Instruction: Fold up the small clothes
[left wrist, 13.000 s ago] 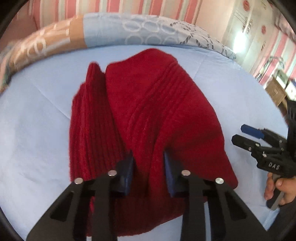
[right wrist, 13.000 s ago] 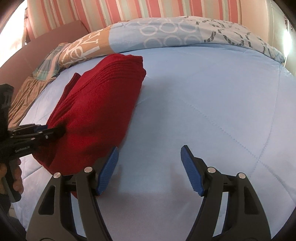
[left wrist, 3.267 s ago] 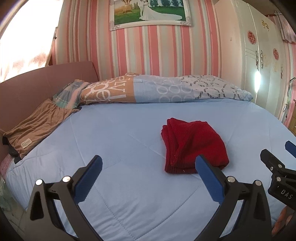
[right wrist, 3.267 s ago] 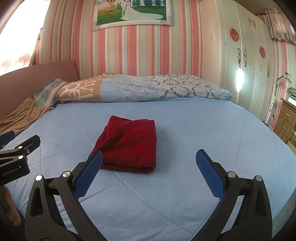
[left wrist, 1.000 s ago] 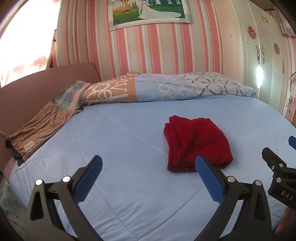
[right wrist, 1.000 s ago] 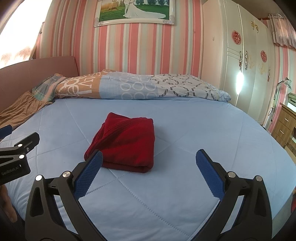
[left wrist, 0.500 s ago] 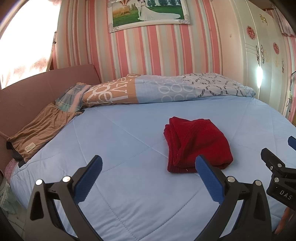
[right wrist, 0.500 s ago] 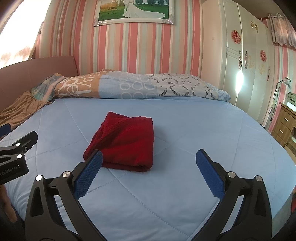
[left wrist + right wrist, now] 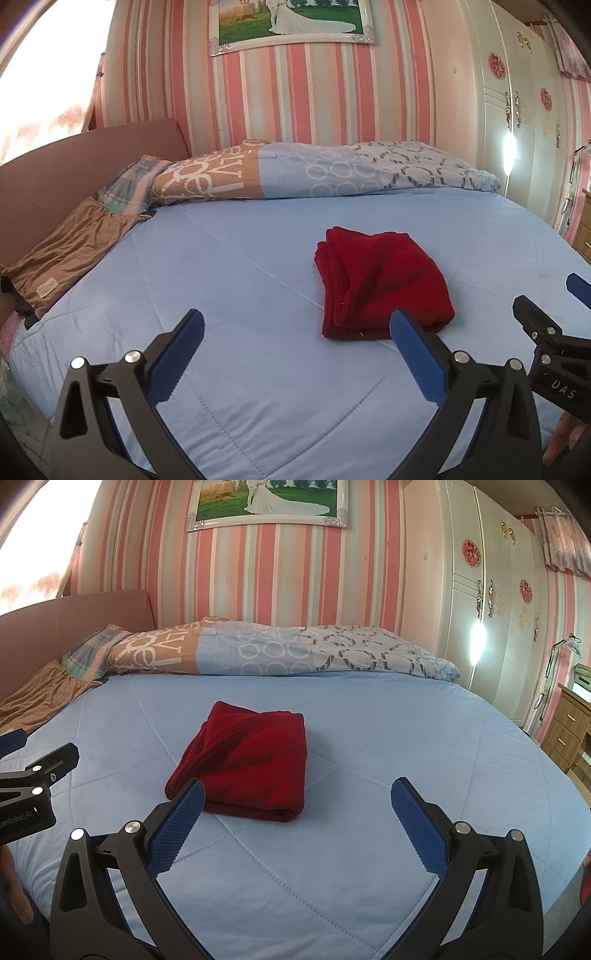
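Red garment [image 9: 247, 760] lies folded mid-bed on the blue quilt [image 9: 369, 738] — left gripper [image 9: 295, 354] and right gripper [image 9: 295, 823] hover apart from it, jaws spread, empty — advisable only to square loose edges.

Pretty clearly a home bedroom. Big bed [image 9: 369, 738] with a blue quilt, wedding photo [image 9: 267, 502] above it, white wardrobe [image 9: 480, 590] beside it.
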The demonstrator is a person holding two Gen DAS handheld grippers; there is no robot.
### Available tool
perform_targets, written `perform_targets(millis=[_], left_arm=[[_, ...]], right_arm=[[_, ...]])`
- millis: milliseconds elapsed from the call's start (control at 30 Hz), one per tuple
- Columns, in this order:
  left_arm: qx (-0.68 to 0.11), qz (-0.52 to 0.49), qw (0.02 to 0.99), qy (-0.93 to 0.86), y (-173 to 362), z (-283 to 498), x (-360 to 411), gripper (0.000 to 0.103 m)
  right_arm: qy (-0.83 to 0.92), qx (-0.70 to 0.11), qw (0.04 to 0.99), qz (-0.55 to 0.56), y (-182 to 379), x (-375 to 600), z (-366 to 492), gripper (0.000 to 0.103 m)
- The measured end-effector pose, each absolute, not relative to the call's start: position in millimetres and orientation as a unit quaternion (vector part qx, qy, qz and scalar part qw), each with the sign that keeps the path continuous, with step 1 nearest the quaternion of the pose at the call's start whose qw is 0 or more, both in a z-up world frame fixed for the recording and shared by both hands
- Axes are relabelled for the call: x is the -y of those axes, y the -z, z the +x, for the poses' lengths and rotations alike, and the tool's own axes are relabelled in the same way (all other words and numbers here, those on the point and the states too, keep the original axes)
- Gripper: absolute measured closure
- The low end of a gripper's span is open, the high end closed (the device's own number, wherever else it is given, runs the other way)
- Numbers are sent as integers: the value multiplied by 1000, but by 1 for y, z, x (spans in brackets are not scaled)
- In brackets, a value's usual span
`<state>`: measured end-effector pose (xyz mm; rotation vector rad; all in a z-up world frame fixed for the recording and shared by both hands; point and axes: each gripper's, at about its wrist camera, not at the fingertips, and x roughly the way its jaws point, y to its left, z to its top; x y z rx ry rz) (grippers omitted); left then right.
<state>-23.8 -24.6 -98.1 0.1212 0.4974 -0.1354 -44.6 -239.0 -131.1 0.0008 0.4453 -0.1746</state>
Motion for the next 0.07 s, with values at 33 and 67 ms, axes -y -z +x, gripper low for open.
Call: perform_targets(millis=[33,67], left_arm=[[-245,60,965,67,98,-24,25,2],[-245,61,965,66,98,-24,26,2]], right_arm=[[87,-221,971,0,131,239,-45,3],[87,-220,972,0,131,239,-45,3]])
